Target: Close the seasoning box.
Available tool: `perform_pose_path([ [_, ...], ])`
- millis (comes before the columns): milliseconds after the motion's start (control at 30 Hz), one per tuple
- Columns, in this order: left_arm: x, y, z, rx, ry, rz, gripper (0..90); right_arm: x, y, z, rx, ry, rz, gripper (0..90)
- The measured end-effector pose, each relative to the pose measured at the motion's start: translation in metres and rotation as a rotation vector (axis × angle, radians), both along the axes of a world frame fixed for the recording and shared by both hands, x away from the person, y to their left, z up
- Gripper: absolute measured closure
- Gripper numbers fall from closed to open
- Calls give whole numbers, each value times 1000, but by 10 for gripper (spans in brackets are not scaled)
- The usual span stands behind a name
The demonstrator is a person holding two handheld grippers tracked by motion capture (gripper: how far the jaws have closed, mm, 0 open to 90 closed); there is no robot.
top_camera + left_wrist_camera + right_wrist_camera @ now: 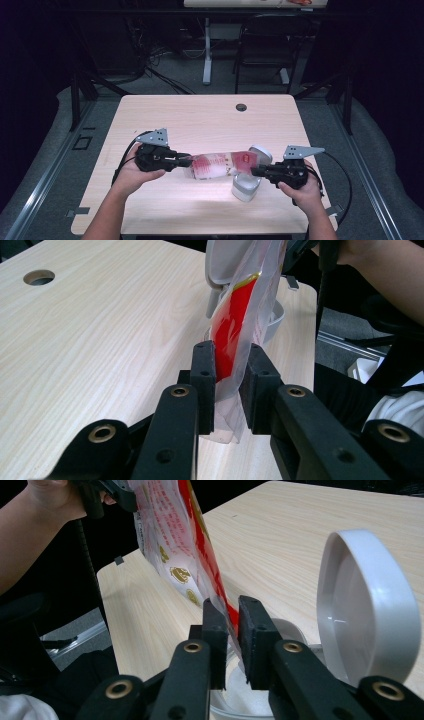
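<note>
**Bag stretched between two grippers over an open bin**

The left gripper is sitting toward the left edge of the tabletop, its jaws clamped on one end of a clear, red-printed bag. In the left gripper view the film is being pinched flat between the two black pads, with a loose corner hanging below them.

The bag is hanging in the air between the two hands, near the front edge and right of centre, off the wood.

Its other end is being held by the right gripper, jaws closed on the red strip, directly above a small white bin whose lid is standing open behind it, near the front right corner.

Risks, as I judge them: the film is thin and slick, so pulling the ends apart could tear it or slide it out of either grip. Lowering it carelessly could knock the lid shut or tip the light bin. If only one gripper lets go, the bag may swing and drape over the rim rather than dropping inside.
</note>
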State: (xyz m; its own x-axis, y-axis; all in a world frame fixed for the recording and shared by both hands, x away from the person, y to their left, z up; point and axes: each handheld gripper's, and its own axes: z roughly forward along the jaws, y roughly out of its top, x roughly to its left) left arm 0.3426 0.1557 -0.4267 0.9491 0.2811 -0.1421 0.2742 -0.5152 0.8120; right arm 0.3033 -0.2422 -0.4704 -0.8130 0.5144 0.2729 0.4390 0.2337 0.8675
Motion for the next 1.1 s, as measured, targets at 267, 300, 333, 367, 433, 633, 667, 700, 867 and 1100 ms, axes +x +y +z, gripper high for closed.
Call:
perform_pose_path([
  [267,0,3,-1,24,-6,11,778,-6,9,9,-56,-57,17,900],
  [300,-1,3,-2,28,-6,12,776,-7,10,10,-61,-62,18,900],
  [333,-1,3,-2,28,-5,13,775,-7,10,11,-64,-63,17,900],
  [367,-1,3,-3,31,-6,14,773,-7,11,11,-64,-66,18,900],
  [433,-2,3,-3,36,-10,16,770,-8,11,13,-70,-74,16,900],
  [633,-4,1,-5,62,-20,11,769,-8,10,15,-62,-80,2,900],
  [667,-4,0,-5,62,-20,13,769,-8,10,15,-63,-79,0,900],
  [700,-4,0,-5,65,-21,14,768,-8,10,16,-64,-79,-1,900],
  [867,-4,2,-7,62,-19,13,767,-9,12,20,-67,-86,2,900],
  [1100,-7,7,-12,50,-28,22,767,-8,16,26,-91,-92,16,900],
])
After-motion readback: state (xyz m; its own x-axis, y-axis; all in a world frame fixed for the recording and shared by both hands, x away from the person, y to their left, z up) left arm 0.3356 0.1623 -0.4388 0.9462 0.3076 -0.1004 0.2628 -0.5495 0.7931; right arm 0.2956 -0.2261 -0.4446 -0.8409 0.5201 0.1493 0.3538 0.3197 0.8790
